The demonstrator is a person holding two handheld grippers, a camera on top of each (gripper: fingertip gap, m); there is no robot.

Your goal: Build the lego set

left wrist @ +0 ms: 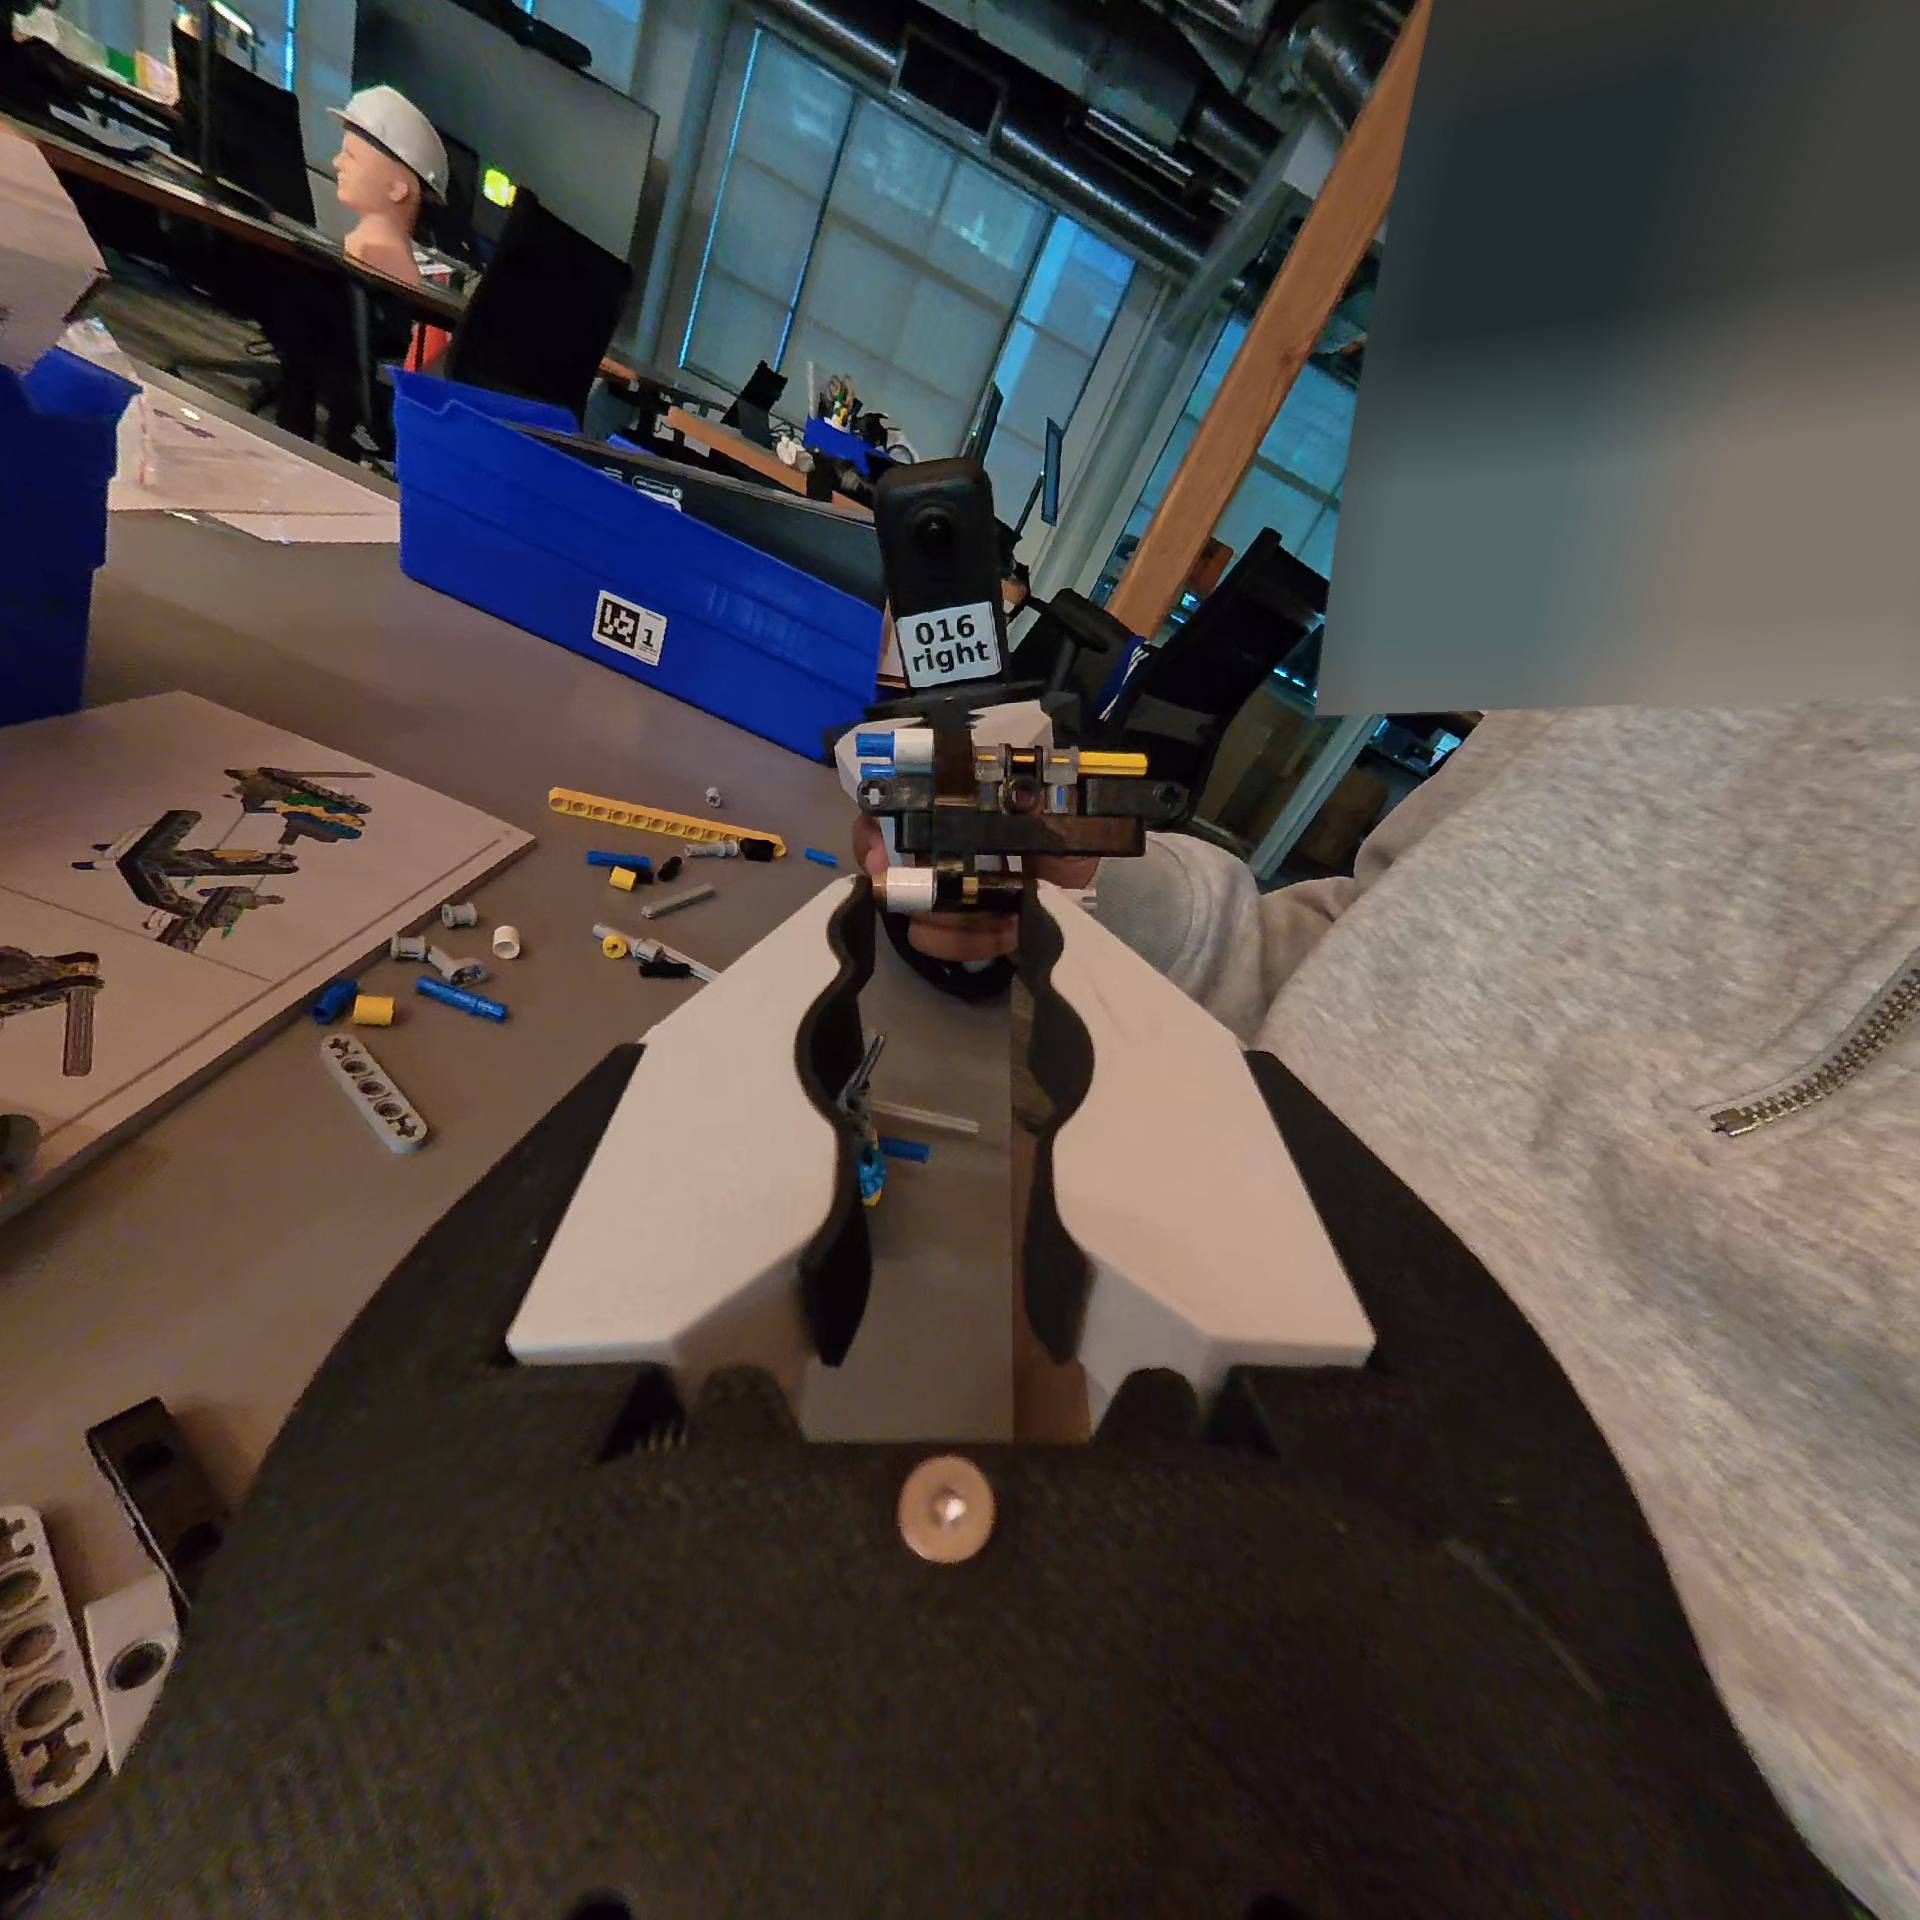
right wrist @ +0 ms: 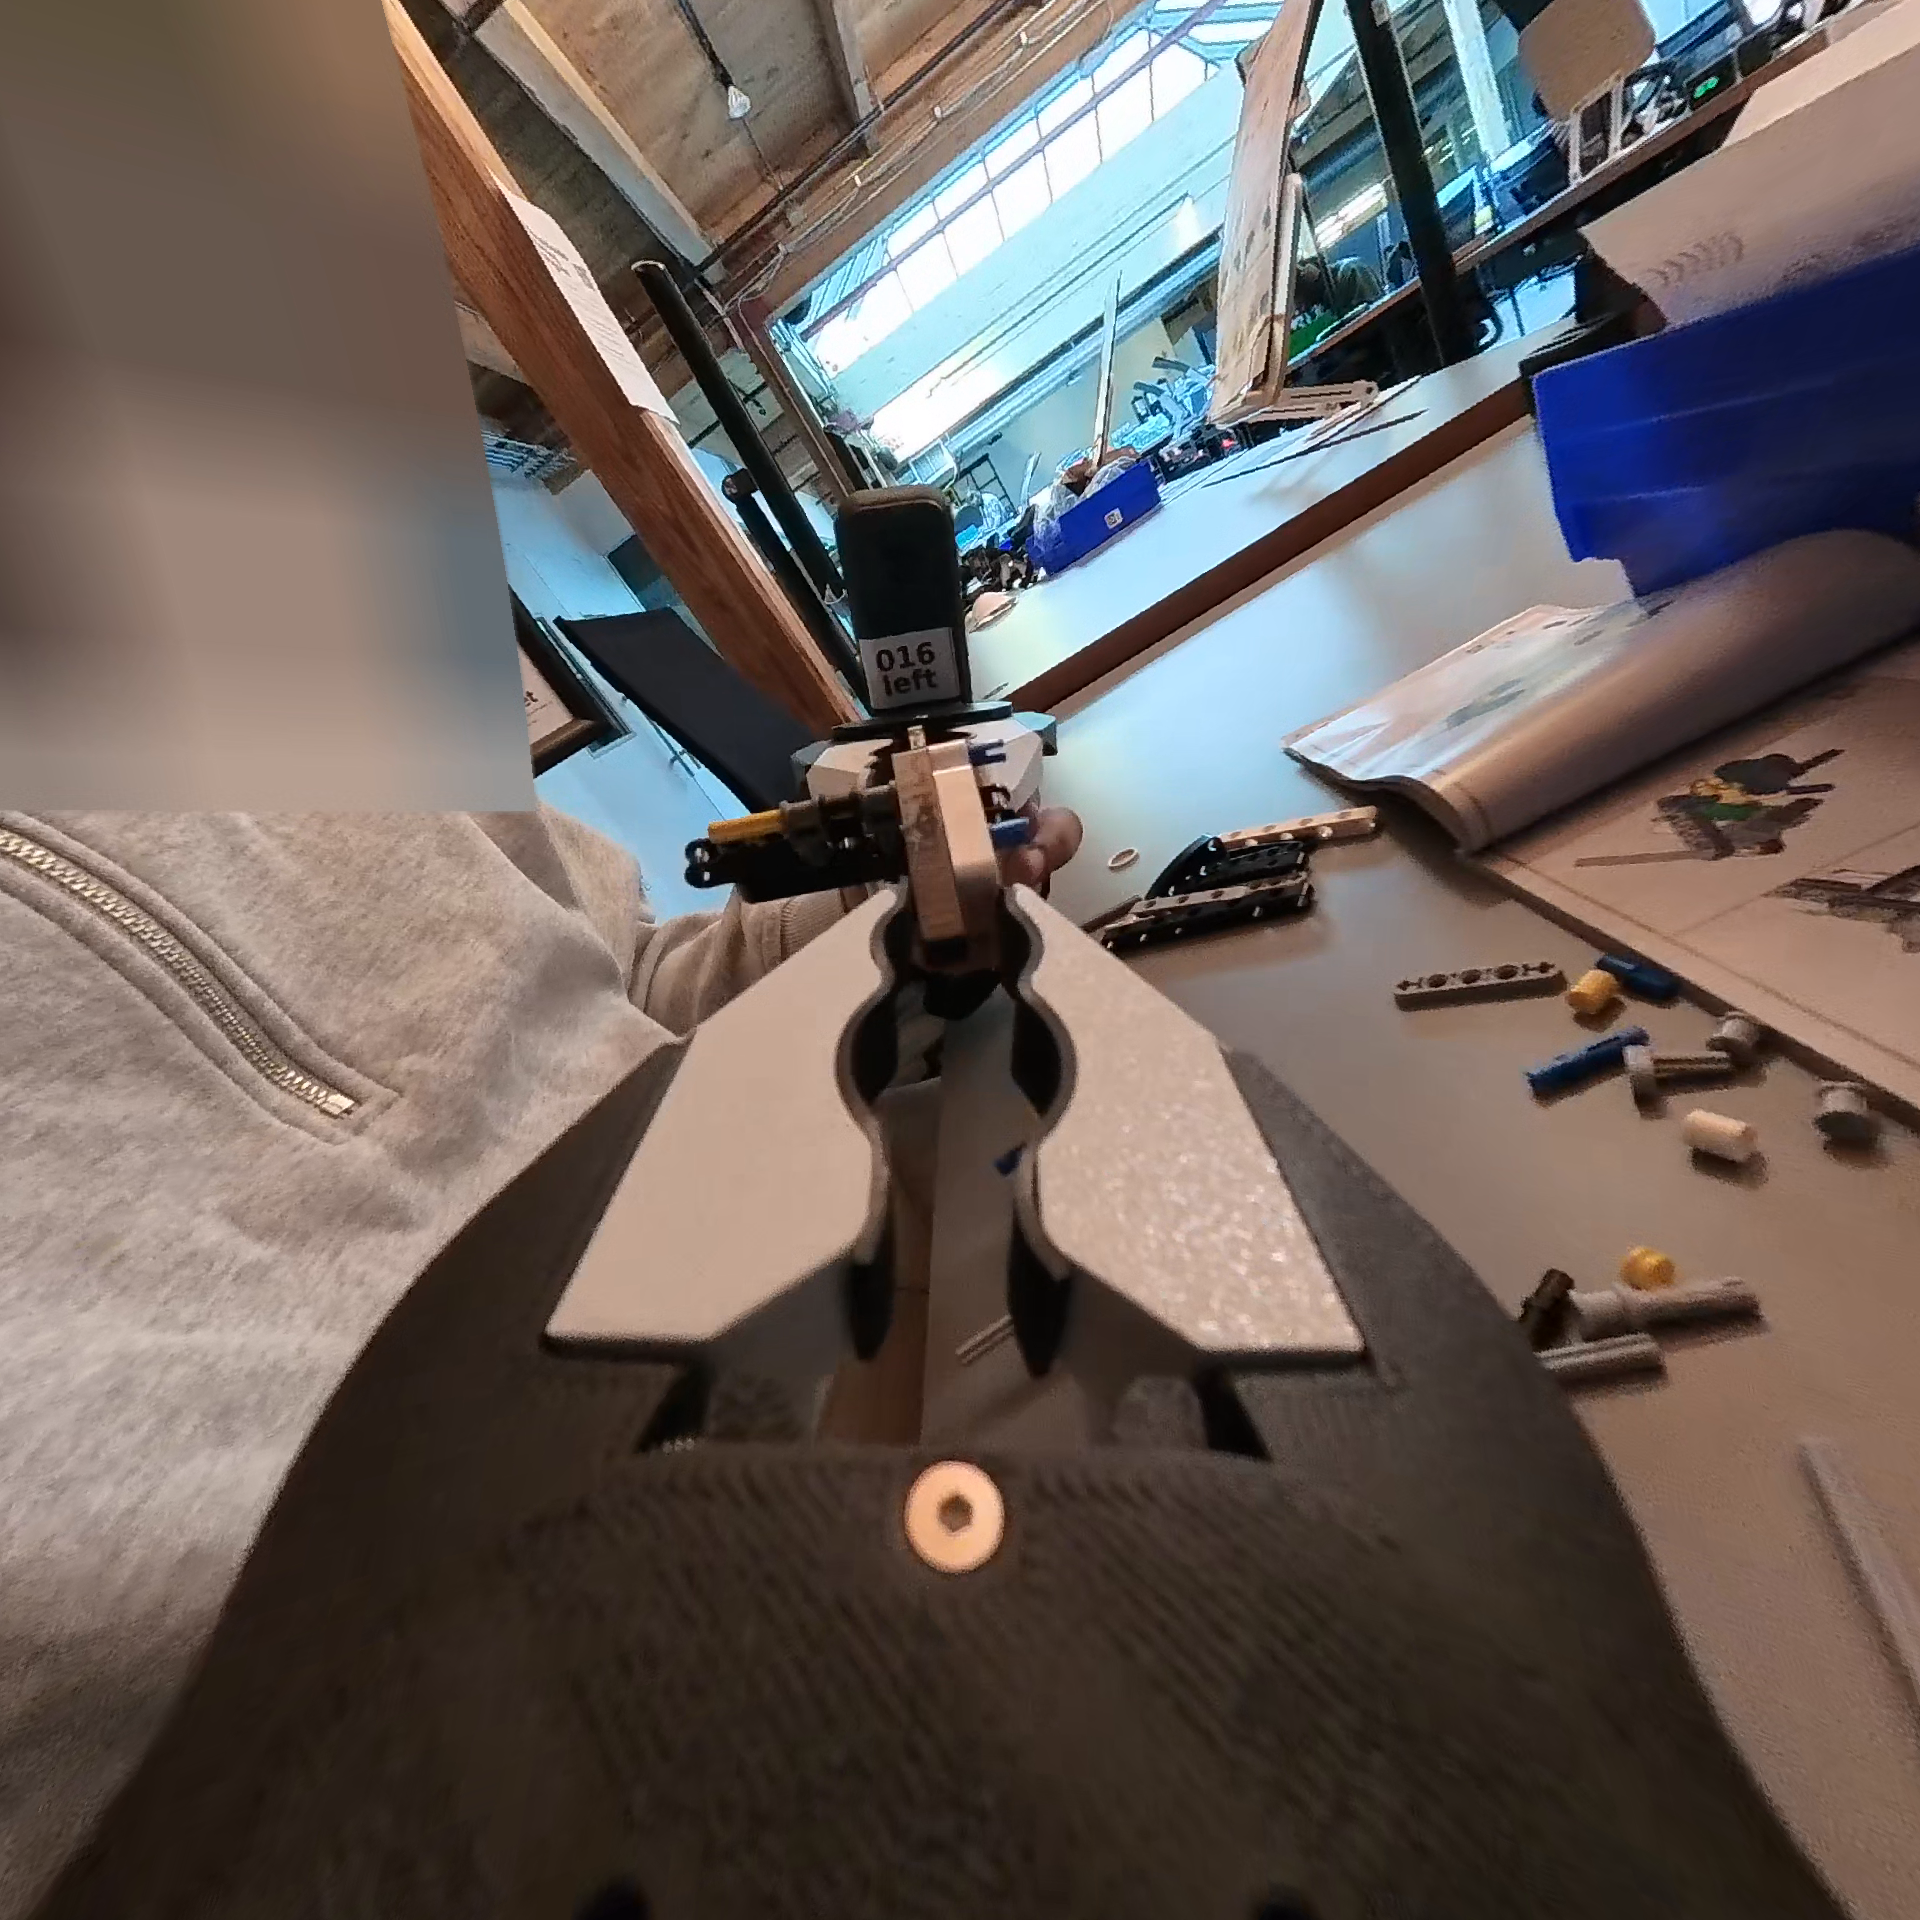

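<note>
A small lego assembly (left wrist: 997, 800) of black beams, a yellow axle, blue pins and white bushes is held in the air between both grippers, above the grey table. My left gripper (left wrist: 945, 894) is shut on its lower end, by a white bush. My right gripper (right wrist: 951, 920) is shut on a light grey beam (right wrist: 940, 842) that stands edge-on at the assembly's (right wrist: 800, 836) side. The two grippers face each other; the right gripper (left wrist: 940, 743) shows behind the assembly in the left wrist view, and the left gripper (right wrist: 920, 774) shows in the right wrist view.
Loose pins, bushes and axles (left wrist: 457, 997) lie on the table with a long yellow beam (left wrist: 665, 821) and a grey beam (left wrist: 374, 1091). An open instruction booklet (left wrist: 208, 883) and blue bins (left wrist: 623, 561) lie beyond. A black frame part (right wrist: 1226, 883) lies behind. A person's grey hoodie (left wrist: 1610, 1039) is close.
</note>
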